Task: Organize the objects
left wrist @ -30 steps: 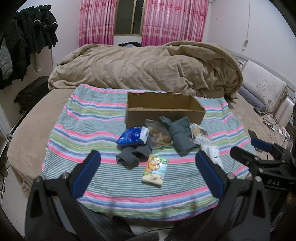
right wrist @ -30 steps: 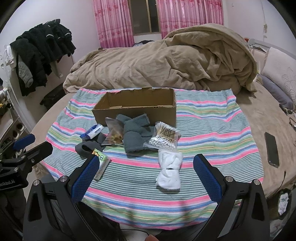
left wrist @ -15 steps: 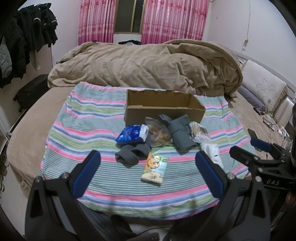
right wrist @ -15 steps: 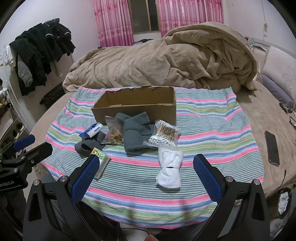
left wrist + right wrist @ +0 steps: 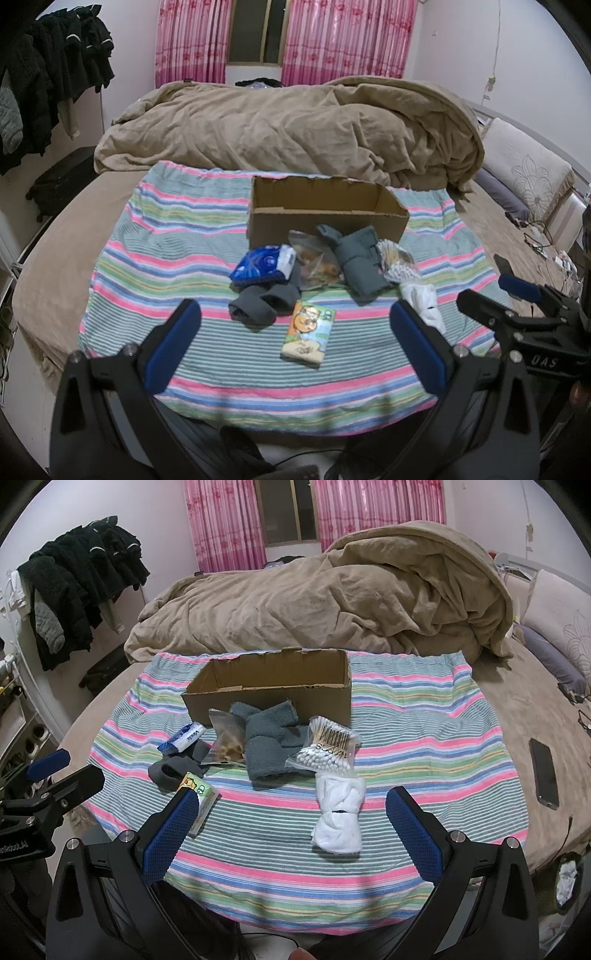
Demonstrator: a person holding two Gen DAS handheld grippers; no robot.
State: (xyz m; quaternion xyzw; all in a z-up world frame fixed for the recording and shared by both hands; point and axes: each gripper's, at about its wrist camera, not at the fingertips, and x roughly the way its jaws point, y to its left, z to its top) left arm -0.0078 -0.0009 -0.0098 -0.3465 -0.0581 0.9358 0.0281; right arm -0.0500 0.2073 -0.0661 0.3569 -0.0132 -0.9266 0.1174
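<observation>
Toward the near edge of the striped blanket point(image 5: 424, 716), 1 white rolled cloth point(image 5: 338, 818) lies dead ahead of my right gripper point(image 5: 288, 834), long axis pointing away toward the cardboard box point(image 5: 273, 698); both grippers released, left gripper point(image 5: 295, 347) farther off.

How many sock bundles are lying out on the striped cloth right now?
3: dark grey pair left, beside the tissue pack; teal-grey pair against the box; white roll nearest the right gripper. None visibly hidden.
</observation>
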